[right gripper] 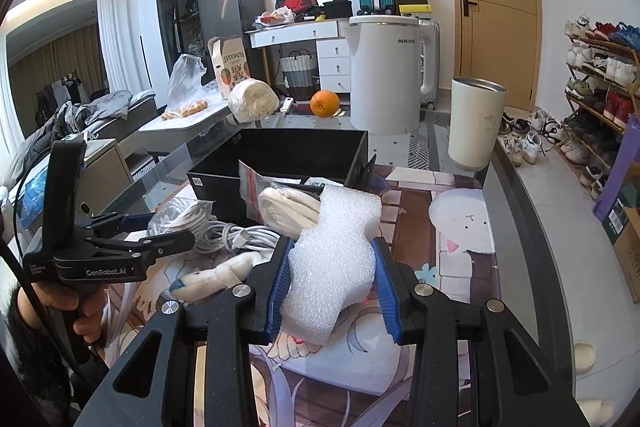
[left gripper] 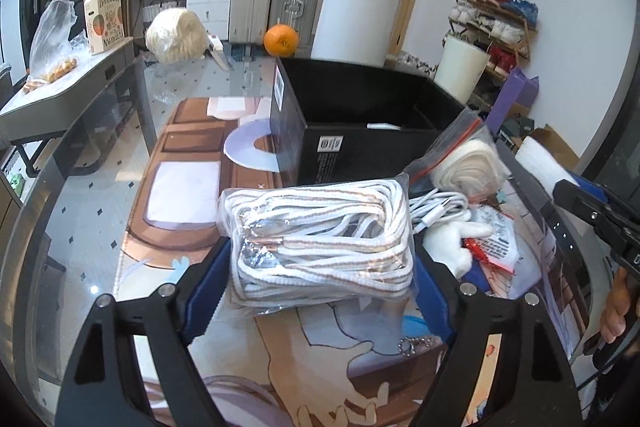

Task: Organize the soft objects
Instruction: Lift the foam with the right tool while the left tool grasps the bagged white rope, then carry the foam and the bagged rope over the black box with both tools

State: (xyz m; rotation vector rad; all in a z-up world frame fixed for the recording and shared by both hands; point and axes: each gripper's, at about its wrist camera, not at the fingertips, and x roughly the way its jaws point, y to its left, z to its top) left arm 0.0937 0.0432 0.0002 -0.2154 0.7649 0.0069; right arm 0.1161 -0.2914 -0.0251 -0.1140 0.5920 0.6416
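A clear bag of white striped rope (left gripper: 320, 227) lies on the printed mat (left gripper: 184, 187) in front of an open black box (left gripper: 360, 147). My left gripper (left gripper: 322, 253) has the bag between its blue pads (left gripper: 208, 287), which touch both of its sides. In the right wrist view my right gripper (right gripper: 333, 251) is shut on a white foam piece (right gripper: 340, 223), squeezing it at the waist above the mat. The left gripper (right gripper: 160, 231), held by a hand (right gripper: 64, 303), shows at the left of that view by the rope bag (right gripper: 180, 219).
Beside the rope bag lie a zip bag with cream cloth (left gripper: 468, 171), a white cable (left gripper: 440, 207), a white plush toy (left gripper: 452, 239) and a red-and-white packet (left gripper: 492, 239). An orange (left gripper: 281, 41), a wrapped cream bundle (left gripper: 176, 35), a white appliance (right gripper: 384, 75) and a cup (right gripper: 476, 123) stand behind the box.
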